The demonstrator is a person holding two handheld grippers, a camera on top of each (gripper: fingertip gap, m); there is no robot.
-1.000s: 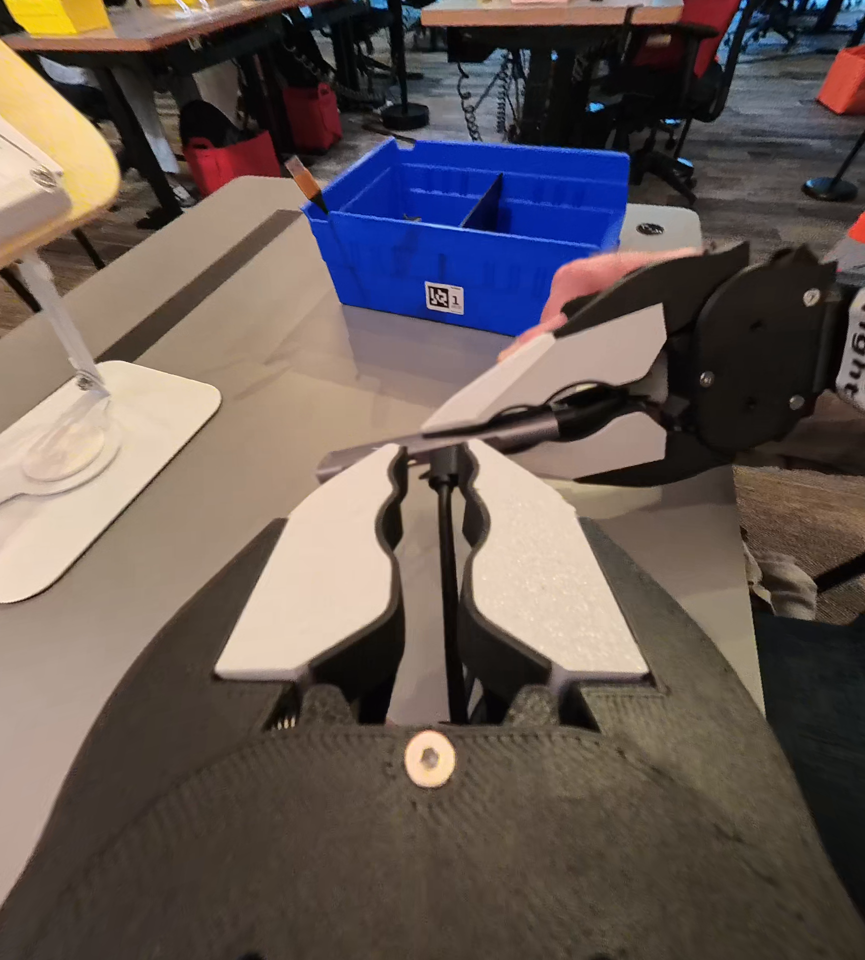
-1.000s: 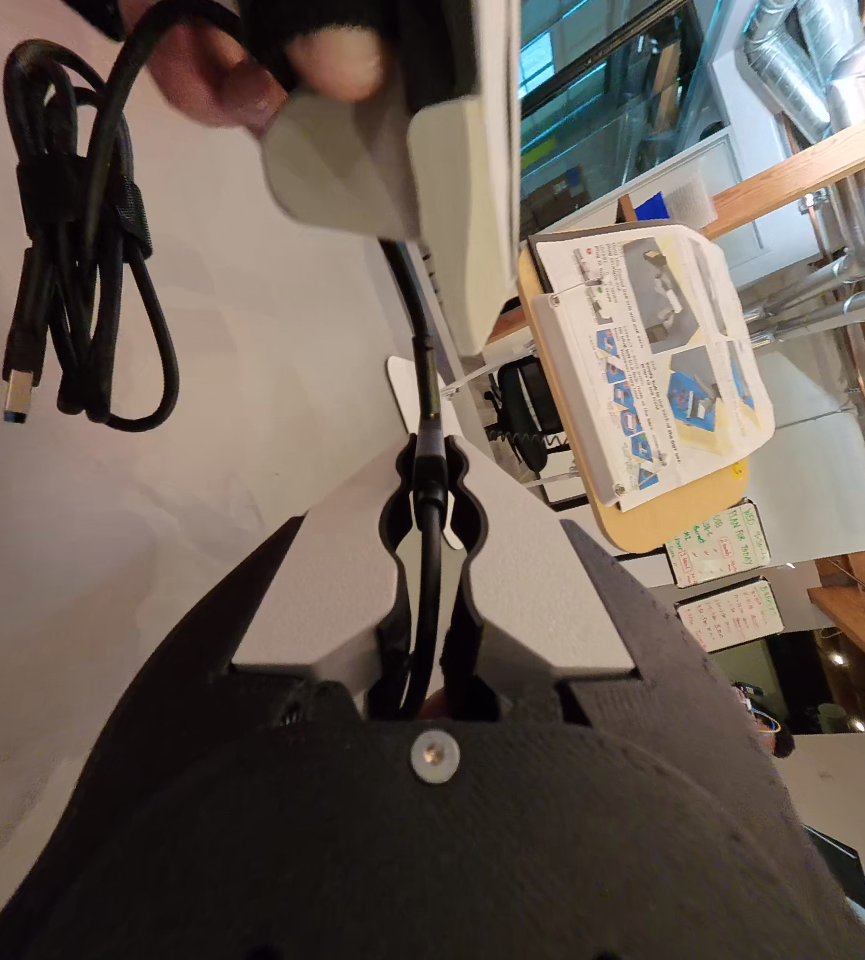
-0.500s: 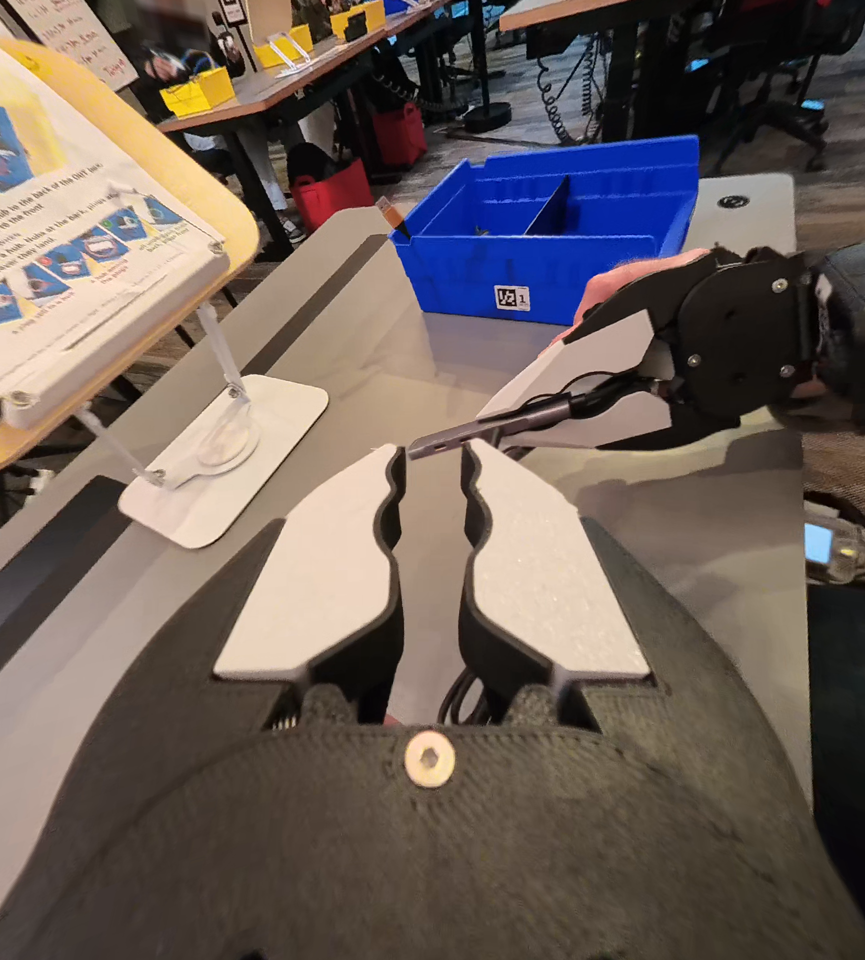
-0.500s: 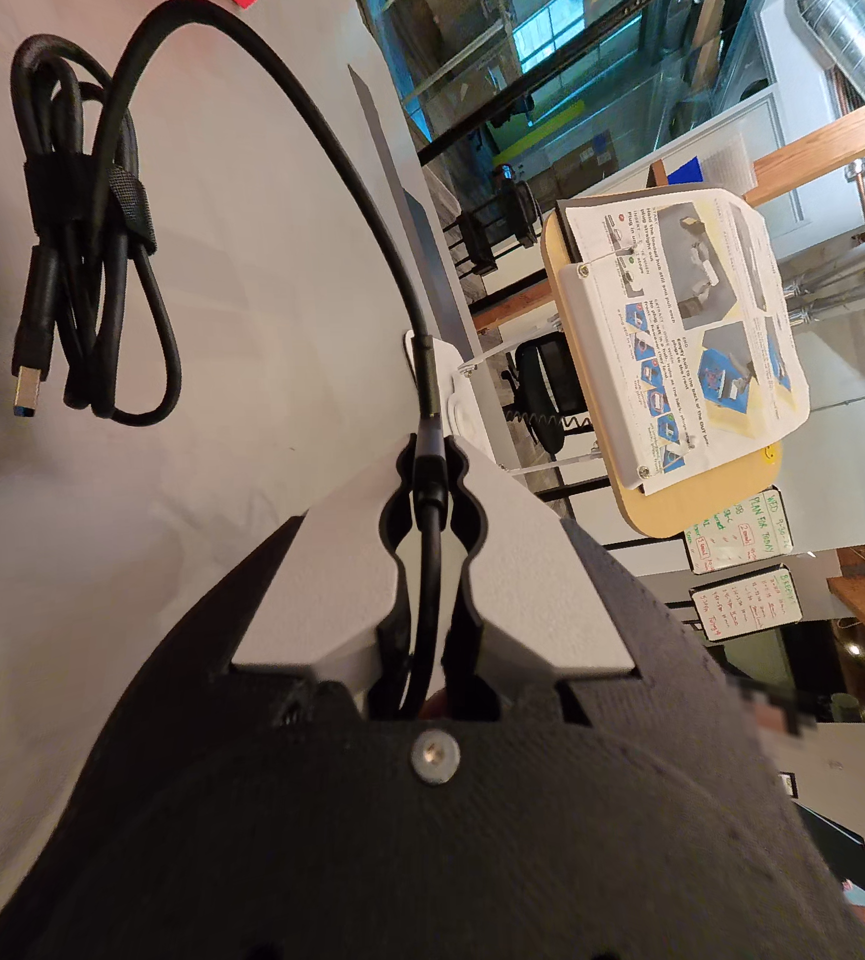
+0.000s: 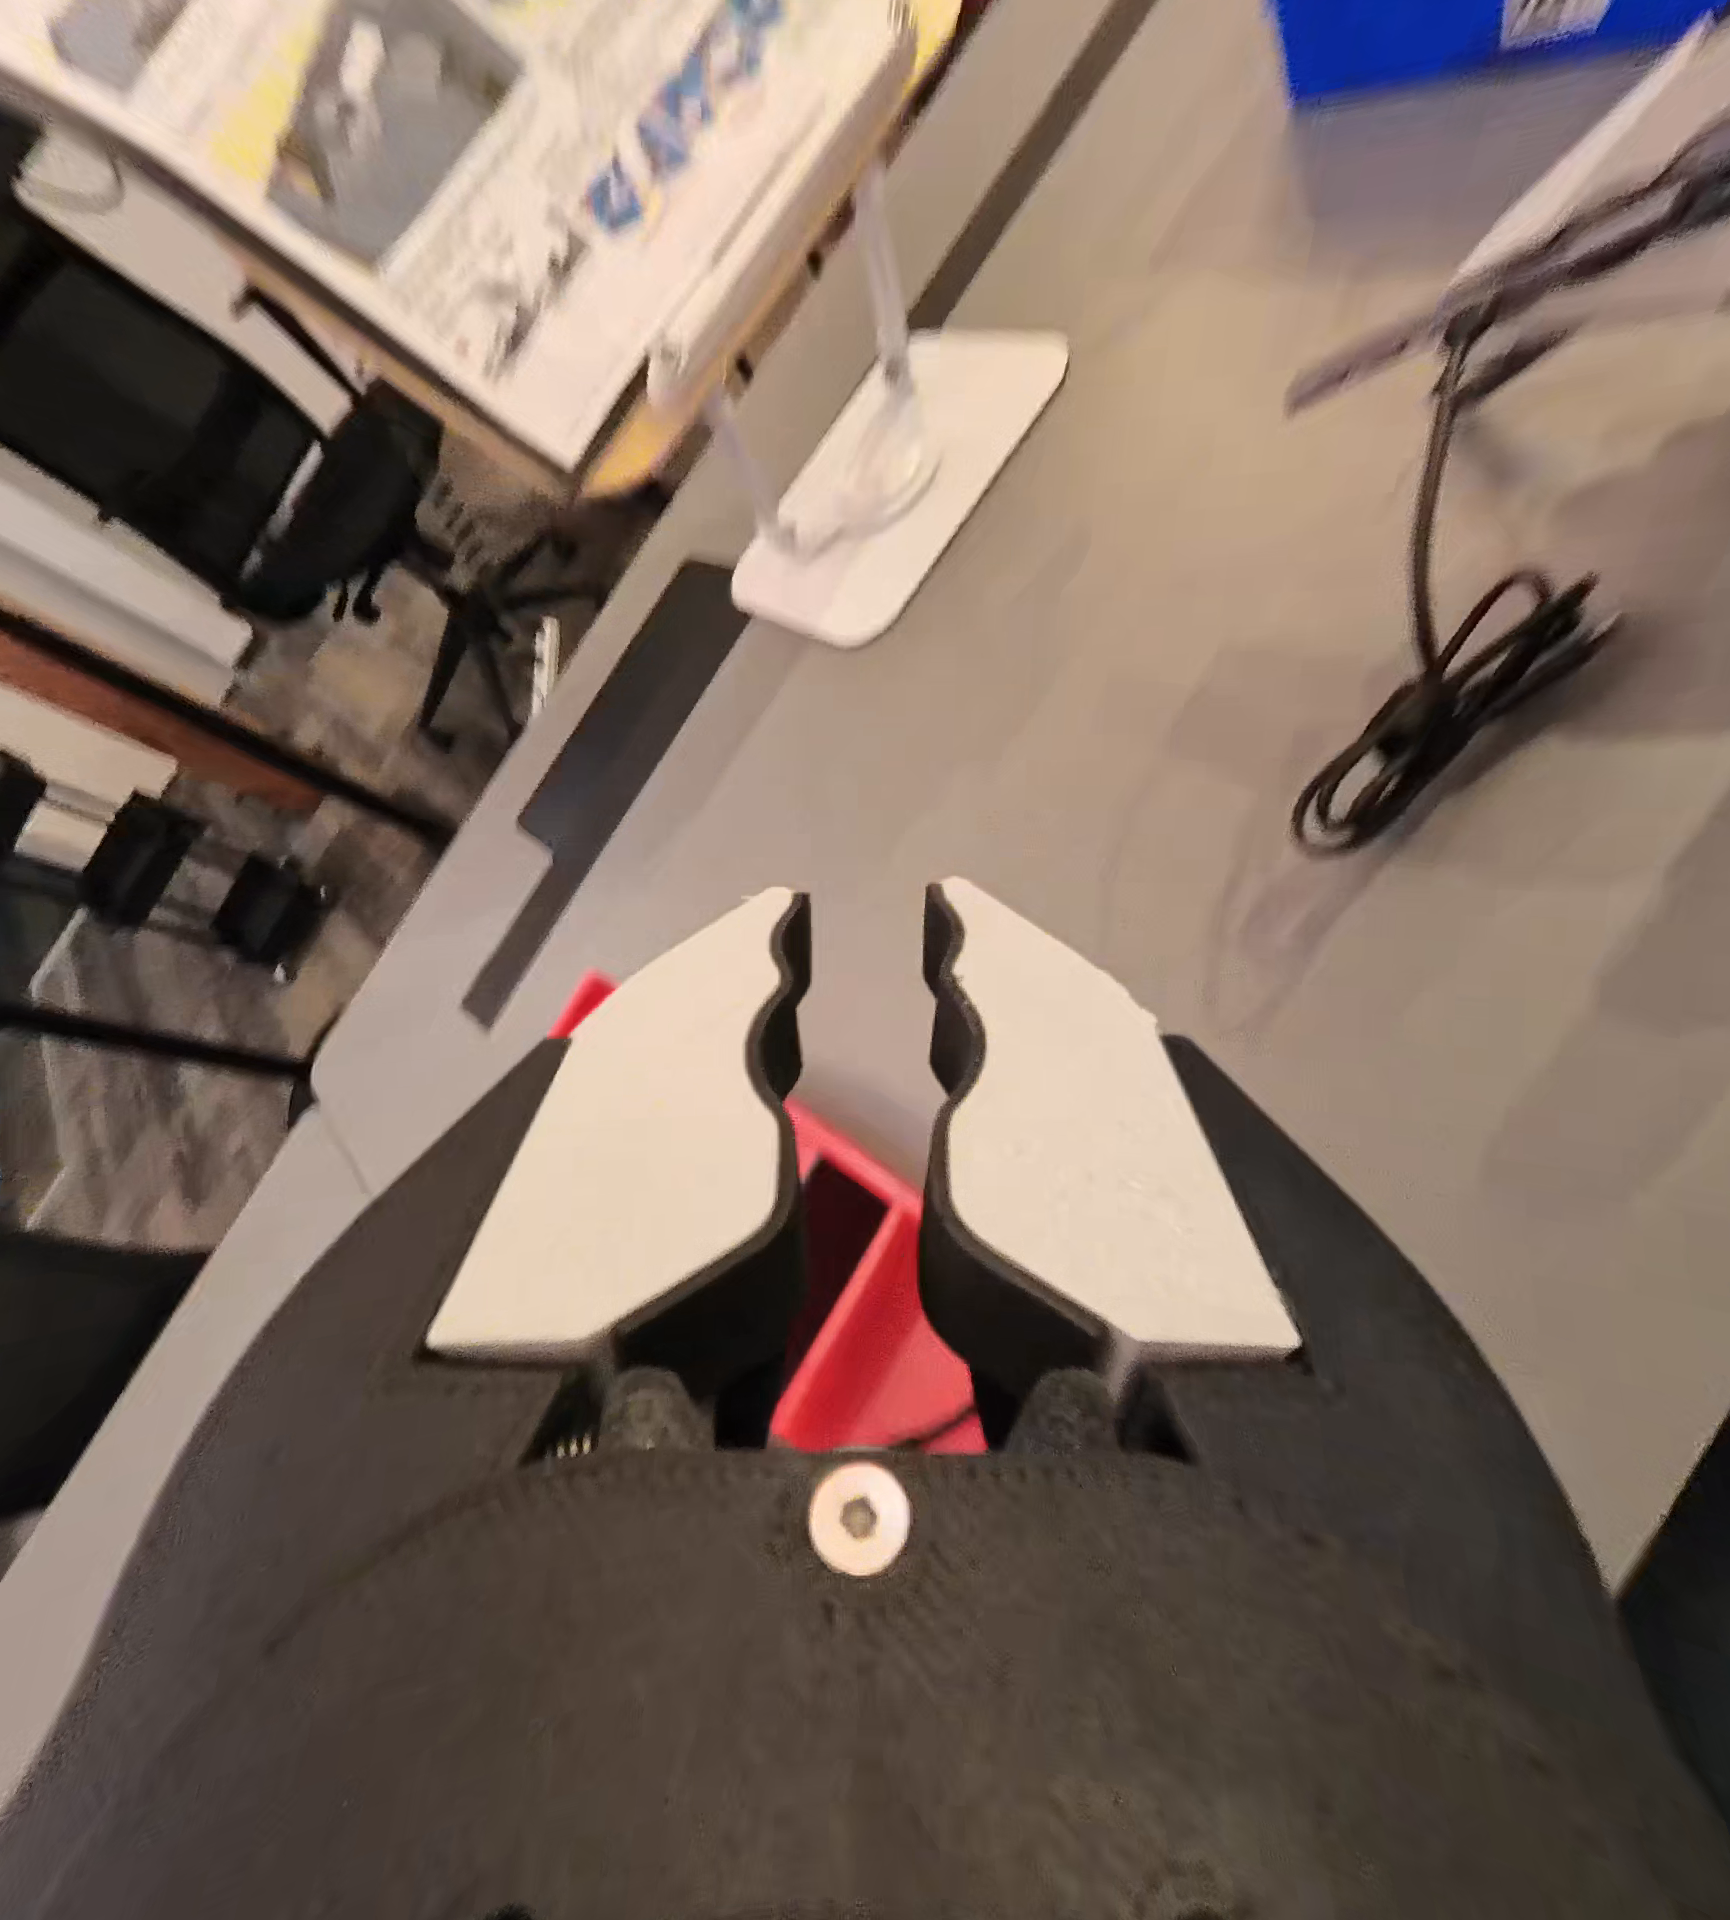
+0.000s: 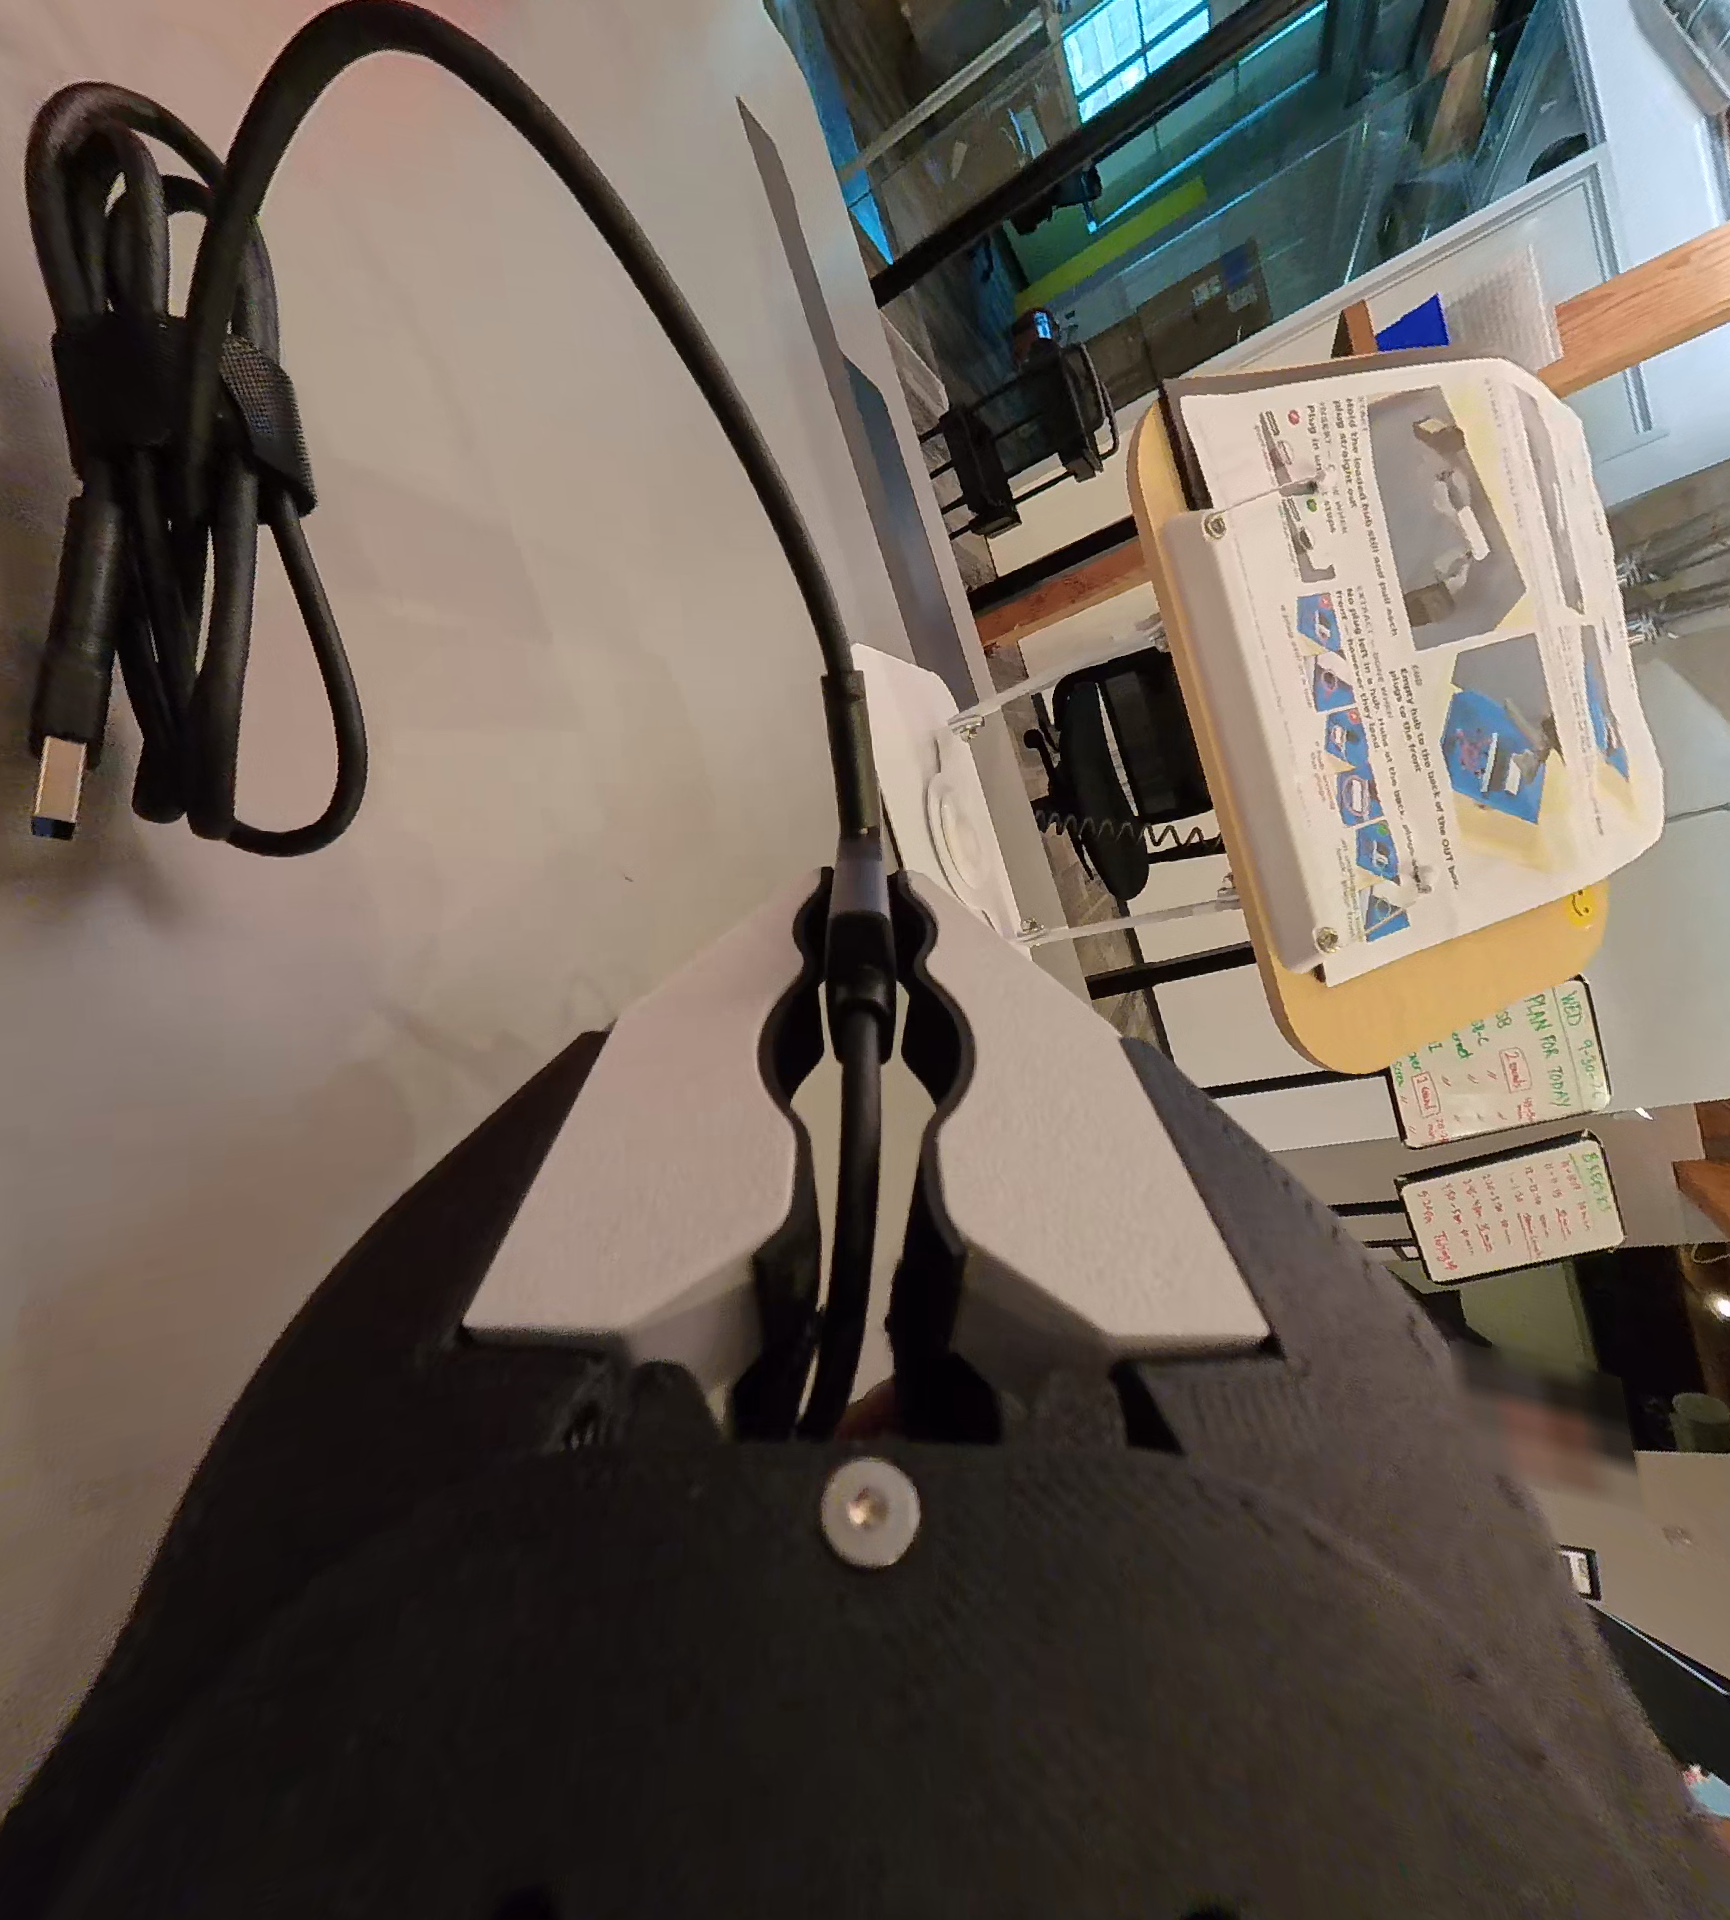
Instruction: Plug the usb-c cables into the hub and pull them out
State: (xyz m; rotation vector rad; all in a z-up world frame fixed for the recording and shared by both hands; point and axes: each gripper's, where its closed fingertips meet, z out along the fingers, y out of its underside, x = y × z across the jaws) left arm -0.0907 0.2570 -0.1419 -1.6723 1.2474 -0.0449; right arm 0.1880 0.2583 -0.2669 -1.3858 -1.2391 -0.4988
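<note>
left gripper [image 5: 865, 906] empty, jaws apart | red bin [image 5: 845, 1288] beneath (blurred) | cable [image 5: 1432, 707] on table [image 5: 1100, 727]

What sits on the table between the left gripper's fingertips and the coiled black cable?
Nothing: the left wrist view shows bare grey table between the left gripper and coiled cable.

The hub [image 6: 859, 871] is a slim grey bar, seen end-on, pinched at the tips of the right gripper [image 6: 866, 894] and lifted off the table [image 6: 528, 727]. A black usb-c cable [image 6: 549, 177] leaves its front end through a stiff black collar and arcs over and down to the table top. There the rest lies in a strapped coil [image 6: 186, 468], well in from the table's edges, its metal plug [image 6: 50, 800] sticking free of the coil.
</note>
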